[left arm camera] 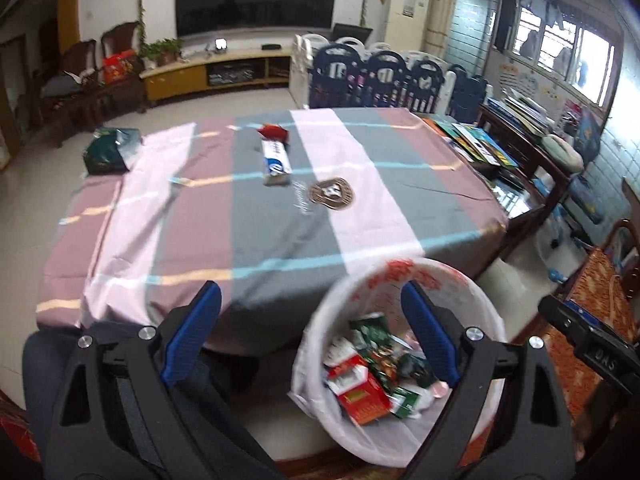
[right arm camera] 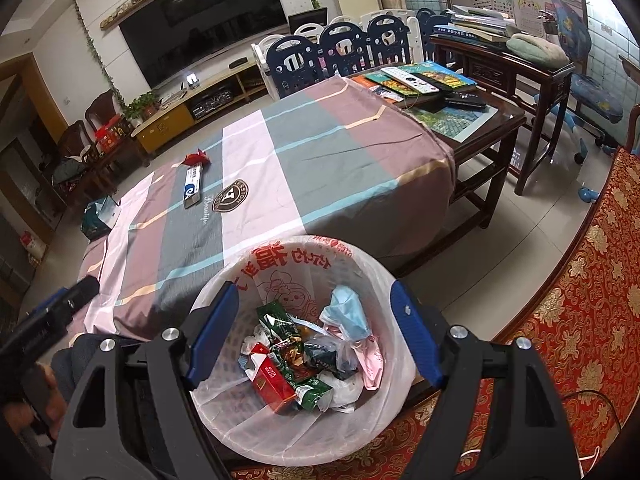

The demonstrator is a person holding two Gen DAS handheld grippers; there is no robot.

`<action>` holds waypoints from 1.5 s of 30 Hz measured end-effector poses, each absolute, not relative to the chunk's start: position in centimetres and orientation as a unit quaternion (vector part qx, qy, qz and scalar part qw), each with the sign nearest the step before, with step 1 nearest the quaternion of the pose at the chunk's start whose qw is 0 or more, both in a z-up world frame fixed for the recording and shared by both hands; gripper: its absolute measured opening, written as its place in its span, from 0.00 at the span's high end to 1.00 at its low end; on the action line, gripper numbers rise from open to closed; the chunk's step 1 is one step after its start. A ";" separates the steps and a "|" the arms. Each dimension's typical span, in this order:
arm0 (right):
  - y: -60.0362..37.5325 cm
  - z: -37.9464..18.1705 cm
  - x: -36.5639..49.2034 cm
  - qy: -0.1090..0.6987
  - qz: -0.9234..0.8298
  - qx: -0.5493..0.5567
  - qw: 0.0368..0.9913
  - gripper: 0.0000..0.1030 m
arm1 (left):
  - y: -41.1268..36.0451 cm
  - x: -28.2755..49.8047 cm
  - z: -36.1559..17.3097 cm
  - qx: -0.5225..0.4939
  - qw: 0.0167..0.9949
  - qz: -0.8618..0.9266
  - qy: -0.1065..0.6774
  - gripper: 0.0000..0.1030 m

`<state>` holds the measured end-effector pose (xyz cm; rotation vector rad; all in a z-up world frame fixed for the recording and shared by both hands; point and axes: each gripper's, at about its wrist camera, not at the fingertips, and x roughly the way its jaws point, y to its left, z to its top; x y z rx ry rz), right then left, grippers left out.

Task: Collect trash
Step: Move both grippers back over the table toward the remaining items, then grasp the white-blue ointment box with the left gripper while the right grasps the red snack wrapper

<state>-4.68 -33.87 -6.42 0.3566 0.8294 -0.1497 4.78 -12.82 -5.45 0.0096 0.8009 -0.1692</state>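
Note:
A round bin with a white, red-printed liner (left arm camera: 472, 300) (right arm camera: 248, 432) stands on the floor at the near edge of a table. It holds a red carton (right arm camera: 272, 384), green wrappers (right arm camera: 276, 320) and a blue face mask (right arm camera: 348, 312). On the striped tablecloth (left arm camera: 272, 240) lie a white-and-blue long box (left arm camera: 276, 160) (right arm camera: 192, 188) and a red wrapper (left arm camera: 274, 132) (right arm camera: 198, 158). A green bag (left arm camera: 110, 150) (right arm camera: 98, 216) lies at the table's far left edge. My left gripper (left arm camera: 312, 336) is open and empty, beside the bin. My right gripper (right arm camera: 314, 336) hangs open and empty over the bin.
A dark wooden side table (right arm camera: 500, 120) with books and remote controls stands right of the table. A red patterned seat (right arm camera: 580, 320) lies at the near right. Blue and white fence panels (left arm camera: 400, 76) and a TV cabinet (left arm camera: 216, 72) stand beyond.

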 end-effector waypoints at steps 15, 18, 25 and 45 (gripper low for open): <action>-31.1 -10.1 1.3 0.423 -0.039 0.169 0.889 0.26 | -8.3 18.1 -13.2 -0.045 0.869 -0.051 0.490 0.11; -31.0 -11.0 3.3 0.436 -0.037 0.174 0.882 0.26 | -7.9 22.3 -13.9 -0.073 0.863 -0.042 0.497 0.11; -30.8 -11.5 7.4 0.448 -0.043 0.179 0.875 0.26 | -10.5 33.2 -16.5 -0.056 0.843 -0.083 0.529 0.10; -27.8 -12.5 20.2 0.436 -0.011 0.171 0.883 0.26 | -5.4 36.6 -17.4 -0.050 0.856 -0.072 0.509 0.59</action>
